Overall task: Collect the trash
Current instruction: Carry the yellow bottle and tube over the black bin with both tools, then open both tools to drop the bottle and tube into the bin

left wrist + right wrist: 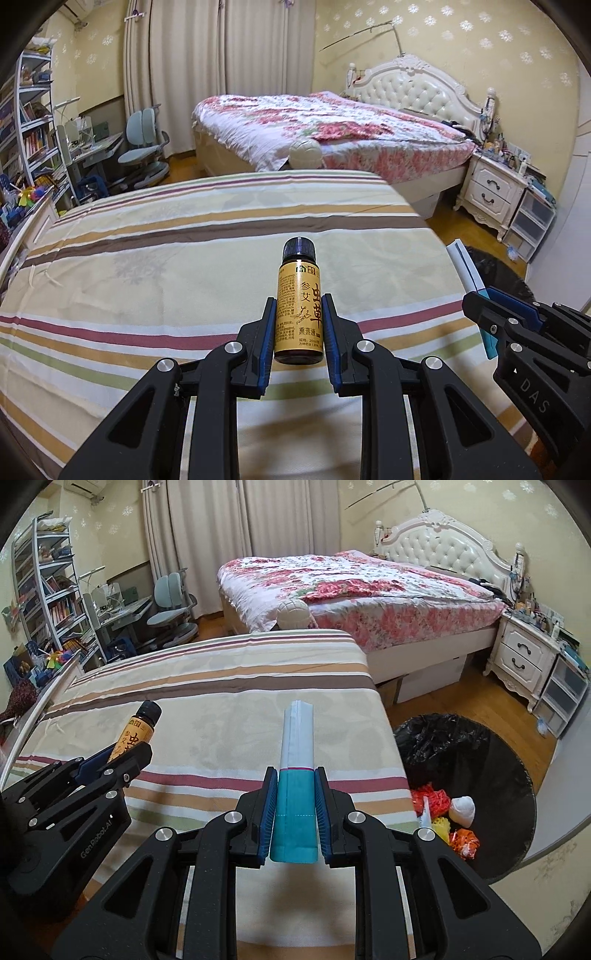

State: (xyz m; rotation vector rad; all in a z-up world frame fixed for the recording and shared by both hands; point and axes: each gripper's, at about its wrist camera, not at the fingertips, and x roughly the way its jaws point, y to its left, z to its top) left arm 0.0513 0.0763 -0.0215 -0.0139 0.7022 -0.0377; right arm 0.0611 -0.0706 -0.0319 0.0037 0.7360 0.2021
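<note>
My left gripper is shut on a small brown bottle with a yellow label and a black cap, held upright above the striped bedsheet. In the right wrist view the same bottle shows at the left, clamped in the left gripper. My right gripper is shut on a flattened teal and white carton, which sticks out forward past the pads. That carton and the right gripper appear at the right edge of the left wrist view. Both grippers hang over the sheet.
A round bin with a black bag stands on the floor to the right of the striped bed, with orange and white trash inside. Beyond lie a floral bed, a white nightstand, a desk chair and bookshelves.
</note>
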